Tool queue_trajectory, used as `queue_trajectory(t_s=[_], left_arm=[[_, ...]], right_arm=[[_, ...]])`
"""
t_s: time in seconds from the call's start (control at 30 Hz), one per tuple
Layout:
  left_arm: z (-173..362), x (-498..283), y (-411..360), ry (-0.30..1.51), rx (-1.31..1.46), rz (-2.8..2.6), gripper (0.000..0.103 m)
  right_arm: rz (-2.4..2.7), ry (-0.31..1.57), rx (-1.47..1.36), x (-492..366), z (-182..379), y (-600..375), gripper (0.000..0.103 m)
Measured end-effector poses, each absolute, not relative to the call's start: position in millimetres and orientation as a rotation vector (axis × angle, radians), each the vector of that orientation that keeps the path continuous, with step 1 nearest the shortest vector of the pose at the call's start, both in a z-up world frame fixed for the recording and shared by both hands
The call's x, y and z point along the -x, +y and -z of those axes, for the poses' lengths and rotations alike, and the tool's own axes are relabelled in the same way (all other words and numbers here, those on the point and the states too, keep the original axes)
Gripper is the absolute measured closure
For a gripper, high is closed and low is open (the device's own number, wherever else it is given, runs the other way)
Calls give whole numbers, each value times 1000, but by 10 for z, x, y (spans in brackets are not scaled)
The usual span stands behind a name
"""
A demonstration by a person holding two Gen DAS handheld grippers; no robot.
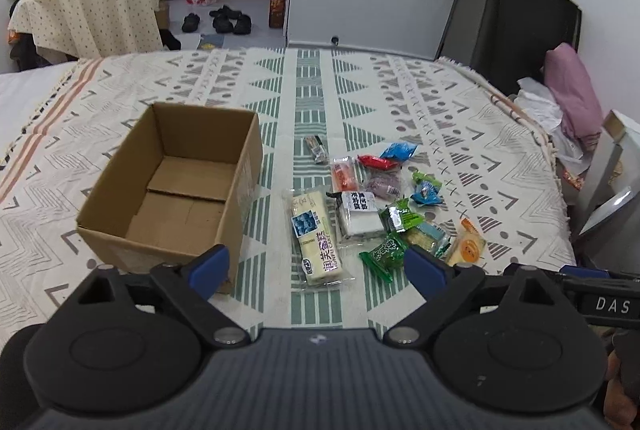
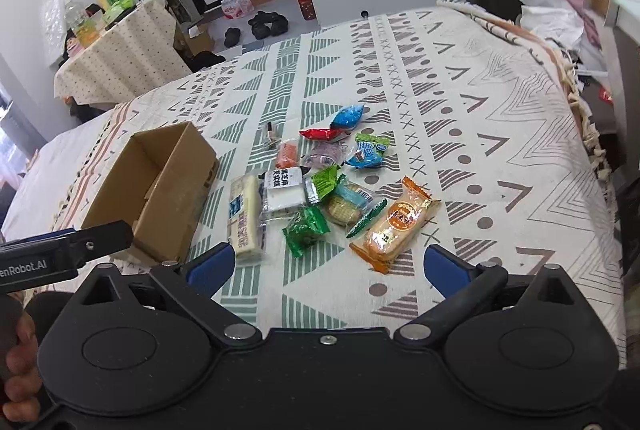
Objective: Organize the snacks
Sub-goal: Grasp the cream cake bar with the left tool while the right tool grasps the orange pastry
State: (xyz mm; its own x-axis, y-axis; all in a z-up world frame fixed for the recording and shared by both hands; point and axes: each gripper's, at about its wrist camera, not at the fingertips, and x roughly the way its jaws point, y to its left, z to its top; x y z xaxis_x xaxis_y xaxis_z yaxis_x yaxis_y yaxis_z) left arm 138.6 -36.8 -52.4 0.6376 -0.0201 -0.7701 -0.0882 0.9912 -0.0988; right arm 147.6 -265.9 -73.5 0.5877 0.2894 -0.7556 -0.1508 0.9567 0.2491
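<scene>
The box (image 1: 172, 186) stands open and empty on the patterned bedspread (image 1: 440, 102). The snacks lie in a loose cluster on the bedspread just to the right of the box.

Left gripper (image 1: 316, 266): jaws wide apart, nothing between the pads. The long cake pack (image 1: 316, 234) lies beyond the jaws, roughly centred in the gap, clear of both pads. The green packet (image 1: 382, 256) lies just inside the right-hand pad in the view; contact cannot be judged. The box's near corner sits behind the left-hand pad.

Right gripper (image 2: 328, 266): jaws wide apart, nothing gripped. The orange pack (image 2: 394, 224) and the green packet (image 2: 306, 230) lie beyond the tips, within the span of the gap, touching neither pad. The cake pack (image 2: 246, 216) lies just beyond the left-hand pad.

Further out lie a white pack (image 2: 284, 192), two blue packets (image 2: 348, 116), and a red packet (image 2: 318, 133), all well clear of both grippers.

A hand (image 2: 18, 362) shows at the lower left edge of the right wrist view.
</scene>
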Motion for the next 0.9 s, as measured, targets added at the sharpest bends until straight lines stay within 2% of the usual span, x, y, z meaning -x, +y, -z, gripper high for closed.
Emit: queue_trajectory(t_s=[0.37, 0.7, 0.9], left_arm=[[896, -1812, -486, 980, 125, -75, 14], [1289, -2183, -566, 1073, 136, -90, 30], [1518, -2361, -571, 1109, 157, -111, 41]], right_arm=[[-220, 973, -204, -1850, 1068, -2769, 7], [-185, 1000, -248, -2164, 1393, -2866, 13], [-149, 1017, -292, -2328, 1578, -2938, 25]])
